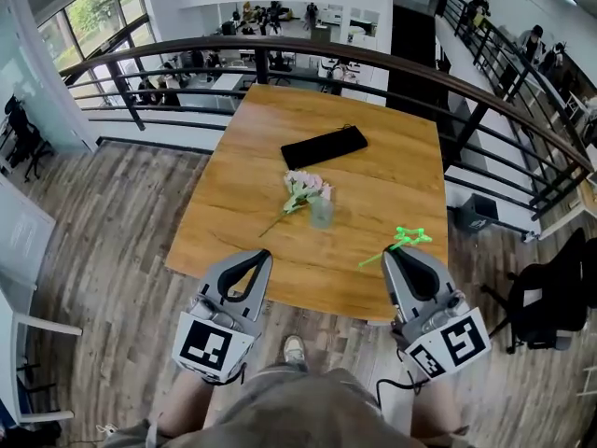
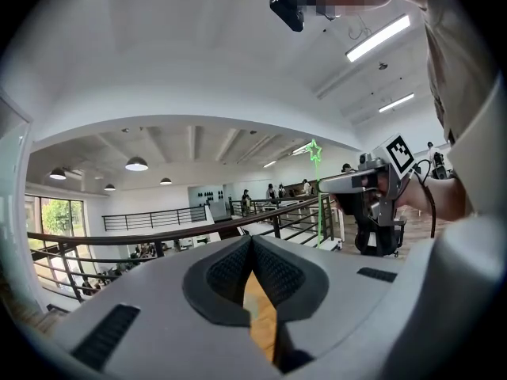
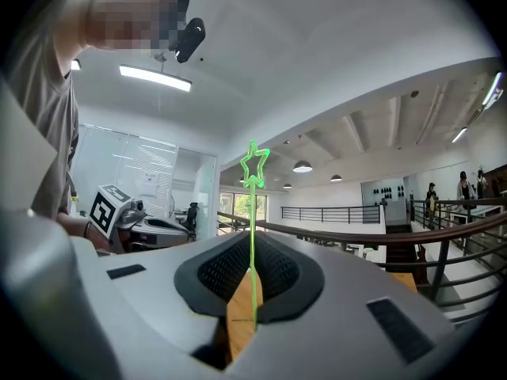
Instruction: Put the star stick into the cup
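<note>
two grippers hang over the near edge of the worktop [image 1: 382,180].

left gripper [image 1: 262,255]: jaws closed on each other with nothing between them, idle at the near-left part of the edge.

mid-worktop: a small bunch of pale flowers [image 1: 304,191] lies flat. a clear cup [image 1: 321,214] stands upright just beside it; touching or not, cannot tell. toward the far edge lies a flat black case [image 1: 324,147].

right gripper [image 1: 391,251]: jaws almost closed, pinching the star stick [image 1: 408,237] part-way along its stem. the star end juts past the jaw tips, over the near-right edge, apart from the cup.

handling, my judgement: the stick looks thin, light and springy, likely to wobble or pivot in the pads. grip the stem, not the open star outline. the cup looks light and could tip if nudged.

surface: smooth, level wood grain.

room: a mezzanine with a dark railing [image 1: 392,62] beyond the far edge, a plank floor [image 1: 112,222] and an office below.
</note>
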### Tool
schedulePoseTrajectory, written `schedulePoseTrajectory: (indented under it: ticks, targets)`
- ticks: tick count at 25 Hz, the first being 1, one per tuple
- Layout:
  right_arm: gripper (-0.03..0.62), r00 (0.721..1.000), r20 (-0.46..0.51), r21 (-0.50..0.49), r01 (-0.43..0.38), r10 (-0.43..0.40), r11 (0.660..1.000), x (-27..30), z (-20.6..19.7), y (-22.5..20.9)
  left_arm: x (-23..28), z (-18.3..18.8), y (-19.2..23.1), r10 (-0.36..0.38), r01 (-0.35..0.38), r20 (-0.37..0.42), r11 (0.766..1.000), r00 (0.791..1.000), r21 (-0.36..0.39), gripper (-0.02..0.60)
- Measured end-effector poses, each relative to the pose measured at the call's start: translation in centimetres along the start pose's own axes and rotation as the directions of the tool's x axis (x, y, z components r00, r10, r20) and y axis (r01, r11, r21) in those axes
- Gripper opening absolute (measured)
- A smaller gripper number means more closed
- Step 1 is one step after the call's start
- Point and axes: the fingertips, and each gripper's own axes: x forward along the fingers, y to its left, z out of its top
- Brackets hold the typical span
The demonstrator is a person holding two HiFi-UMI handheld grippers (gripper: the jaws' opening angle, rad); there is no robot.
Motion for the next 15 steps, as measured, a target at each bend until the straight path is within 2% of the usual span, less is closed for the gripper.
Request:
schedulePoseTrajectory:
  ticks: [6, 15]
  targets:
    - [0.041, 1.0, -0.001, 0.006, -0.001, 0.001, 1.0, 2.4, 0.7, -1.3, 2.3, 1.0, 1.7, -0.01, 0.011, 0.023, 1.0, 1.0, -0.027, 0.015]
    - [0.041, 0.999, -0.022, 0.027, -0.041, 0.041, 0.999, 3.8, -0.4, -4.3, 4.7, -0.1, 1.7, 0.025, -0.026, -0.02, 0.999, 0.999, -0.038, 0.015]
